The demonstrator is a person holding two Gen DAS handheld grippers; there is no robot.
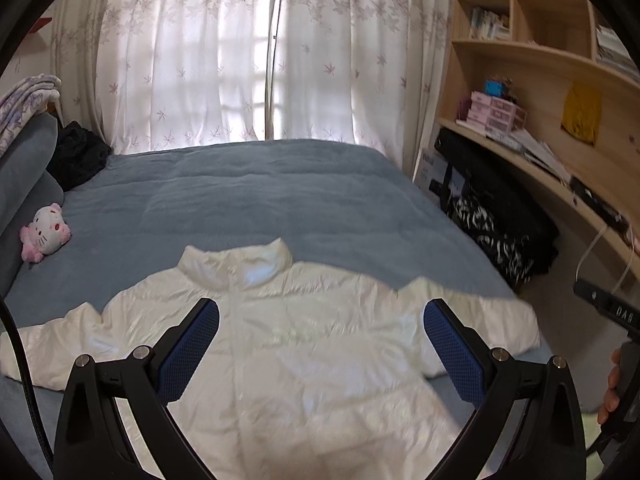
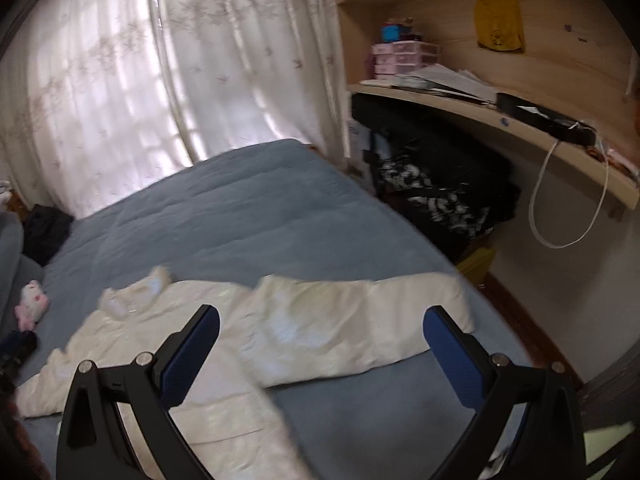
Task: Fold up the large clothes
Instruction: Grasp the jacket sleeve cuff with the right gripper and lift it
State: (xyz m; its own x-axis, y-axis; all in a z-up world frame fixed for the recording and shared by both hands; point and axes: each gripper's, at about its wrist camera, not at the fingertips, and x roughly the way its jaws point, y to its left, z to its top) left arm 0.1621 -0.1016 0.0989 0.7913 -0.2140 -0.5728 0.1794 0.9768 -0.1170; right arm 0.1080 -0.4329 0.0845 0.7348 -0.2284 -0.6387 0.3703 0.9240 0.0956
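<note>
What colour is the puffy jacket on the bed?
The jacket is shiny creamy white, lying spread on the blue-grey bed. It shows best in the left wrist view.

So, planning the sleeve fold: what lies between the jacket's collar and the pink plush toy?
Only bare blue bedcover between jacket and plush toy, in the left wrist view.

On my feeds each gripper, left gripper [image 1: 322, 320] and right gripper [image 2: 322, 326], shows matte black forked arms, silver round screws at the joints and blue dimpled pads [image 1: 190, 350], with a bare-skinned hand [image 1: 610, 388] at the frame edge.
</note>
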